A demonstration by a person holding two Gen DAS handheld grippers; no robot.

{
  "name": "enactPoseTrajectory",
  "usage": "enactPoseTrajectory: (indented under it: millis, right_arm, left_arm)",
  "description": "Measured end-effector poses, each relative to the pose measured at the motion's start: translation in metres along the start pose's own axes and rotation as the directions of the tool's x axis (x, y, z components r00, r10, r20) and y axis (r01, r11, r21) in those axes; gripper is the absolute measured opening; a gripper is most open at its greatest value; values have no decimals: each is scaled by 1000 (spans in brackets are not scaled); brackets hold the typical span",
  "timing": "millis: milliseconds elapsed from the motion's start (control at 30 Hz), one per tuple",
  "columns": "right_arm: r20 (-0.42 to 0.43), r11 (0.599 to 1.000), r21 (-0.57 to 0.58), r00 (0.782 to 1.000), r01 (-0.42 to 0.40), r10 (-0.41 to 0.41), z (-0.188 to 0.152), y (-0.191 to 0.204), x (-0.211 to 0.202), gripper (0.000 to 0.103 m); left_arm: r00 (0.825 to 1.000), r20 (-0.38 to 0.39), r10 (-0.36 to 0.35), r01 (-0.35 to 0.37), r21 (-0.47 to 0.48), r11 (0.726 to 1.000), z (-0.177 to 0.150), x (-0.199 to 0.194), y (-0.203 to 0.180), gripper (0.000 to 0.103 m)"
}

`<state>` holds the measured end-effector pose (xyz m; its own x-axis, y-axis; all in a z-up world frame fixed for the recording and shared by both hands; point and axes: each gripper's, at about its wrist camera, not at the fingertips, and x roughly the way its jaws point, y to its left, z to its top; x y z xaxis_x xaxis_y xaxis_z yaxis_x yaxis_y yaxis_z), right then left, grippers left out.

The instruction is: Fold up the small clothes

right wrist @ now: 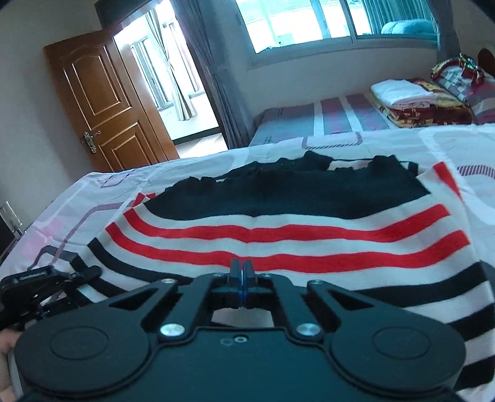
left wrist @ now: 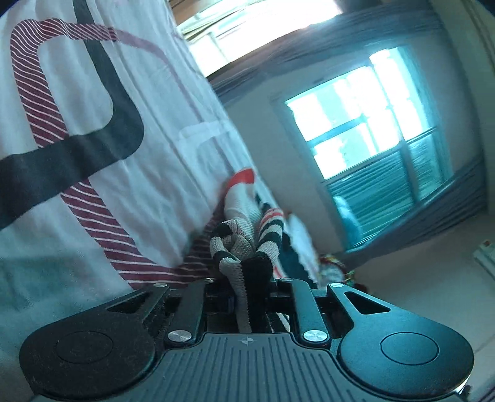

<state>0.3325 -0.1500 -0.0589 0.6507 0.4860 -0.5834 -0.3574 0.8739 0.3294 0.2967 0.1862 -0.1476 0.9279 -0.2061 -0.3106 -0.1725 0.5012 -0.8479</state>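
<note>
Left wrist view. The left tool [left wrist: 247, 278] was clamped on a bunched fold of the striped knit garment [left wrist: 238, 241]; beige, black, white and red bands of the knit rose straight out of the closed fingers. The camera was strongly rolled, so the bed sheet [left wrist: 161, 148] filled the area left of the tool as a slanted plane. The sheet was white, printed with a broad black rounded band and a dark-red band with thin white stripes. Ahead and to the right of the tool, a barred window [left wrist: 365, 130] glowed bright, with grey curtain folds [left wrist: 402, 201] below and beside it. The wall around the window was pale. Motion blur softened the far end of the garment.

Right wrist view. The right tool [right wrist: 243, 272] had its fingers pressed together, blue pad edges meeting, with no cloth visible between them. Directly ahead of it, the garment [right wrist: 278, 235] lay spread flat on the bed sheet [right wrist: 108, 185]: black stripes nearest the tool, then red stripes on white, then a solid black panel farthest away. The left tool [right wrist: 46, 281] showed at the lower left, at the garment's near left edge. Beyond the bed, ahead and right of the tool, a second bed [right wrist: 324, 120] carried folded blankets [right wrist: 408, 102]. A brown wooden door [right wrist: 102, 102] stood open ahead and left, next to a bright doorway. A wide window [right wrist: 309, 21] ran along the far wall, with a grey curtain [right wrist: 210, 62] hanging at its left side.
</note>
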Motion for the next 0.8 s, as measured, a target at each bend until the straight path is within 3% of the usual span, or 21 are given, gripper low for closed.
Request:
enactPoseTrajectory:
  millis: [133,267,367,433,500,600,700,800]
  right_arm:
    - [-76,999,-26,997,31,-33,-9,-7,22,0]
    - [-58,1000,14,998,11,-10,-11,-13,19,0]
    - [-52,1000,7,998,20,-20,-13,-11,17,0]
    - [-53,1000,21,998,18,-17,-12,-12,17,0]
    - [-57,999,31,998,16,-14,-12,-15,18,0]
    - [-69,997,74,998,15,-10,-7,-21,22,0]
    - [-87,991,132,996,10,2,-3,-27,24,0]
    - [-103,981,193,994,-10,30,0,-35,23,0]
  left_arm:
    - [999,-29,34,-35,-13,999,1,8,8,16]
    - [997,-60,43,-45,-23,999,8,17,7,17]
    - [994,-66,89,-84,67,994,9,25,-5,17]
    - [995,-64,80,-74,90,993,11,23,-8,16]
    - [998,-55,-8,12,81,997,16,16,-19,16]
    - [992,-74,-103,115,171,979,23,14,-60,16]
    - [971,-152,-184,216,230,949,22,26,-108,16]
    - [934,-279,-222,306,311,900,2,49,-163,16]
